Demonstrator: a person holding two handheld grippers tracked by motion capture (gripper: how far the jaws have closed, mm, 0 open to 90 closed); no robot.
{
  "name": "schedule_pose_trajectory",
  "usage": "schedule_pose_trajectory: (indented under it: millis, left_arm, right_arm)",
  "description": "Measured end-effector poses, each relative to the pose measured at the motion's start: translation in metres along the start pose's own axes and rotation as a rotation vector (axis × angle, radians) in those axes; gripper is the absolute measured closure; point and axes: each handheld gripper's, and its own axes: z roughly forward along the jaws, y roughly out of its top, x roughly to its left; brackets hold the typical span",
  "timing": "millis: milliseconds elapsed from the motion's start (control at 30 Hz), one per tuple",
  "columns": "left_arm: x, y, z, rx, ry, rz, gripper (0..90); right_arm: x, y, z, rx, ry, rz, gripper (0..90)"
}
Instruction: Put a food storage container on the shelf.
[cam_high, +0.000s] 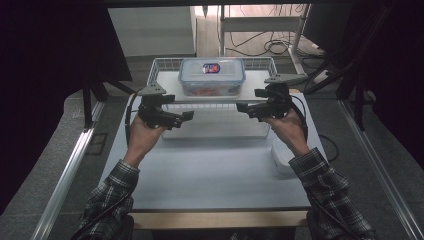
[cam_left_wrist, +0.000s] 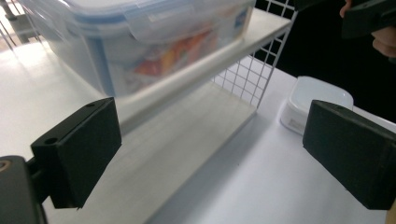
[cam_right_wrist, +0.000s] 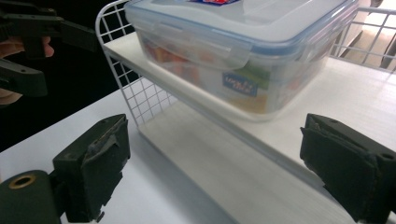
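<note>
This looks like a lab or test room, not a home. A plain white desk (cam_high: 210, 175) stands on a grey carpet floor (cam_high: 65, 135). Dark black curtains (cam_high: 45, 75) hang on both sides. Loose cables (cam_high: 270, 47) lie on the floor at the back, near a metal frame (cam_high: 260, 22). Metal rails (cam_high: 65, 175) run along the floor beside the desk.

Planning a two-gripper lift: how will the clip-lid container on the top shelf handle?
The container looks like rigid clear plastic, so probably stiff, though smooth walls may slip. Packets visible inside suggest some weight. Its broad, flat base on the upper shelf makes tipping unlikely.
</note>
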Motion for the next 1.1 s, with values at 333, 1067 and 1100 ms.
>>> schedule_pose_trajectory:
  millis: [333, 1067, 1100]
  left_arm:
    - [-0.014, -0.03, 0.003, 0.032, 0.032, 0.037, 3.8]
    - [-0.044, -0.078, 0.0, 0.059, 0.043, 0.059, 2.3]
    - [-0.045, -0.085, 0.001, 0.06, 0.037, 0.042, 2.3]
  right_arm:
    - [0.01, -0.029, -0.003, 0.011, 0.0, -0.042, 6.2]
    - [0.031, -0.084, -0.009, 0.082, -0.036, -0.069, 5.4]
    - [0.03, -0.086, -0.01, 0.082, -0.041, -0.061, 5.5]
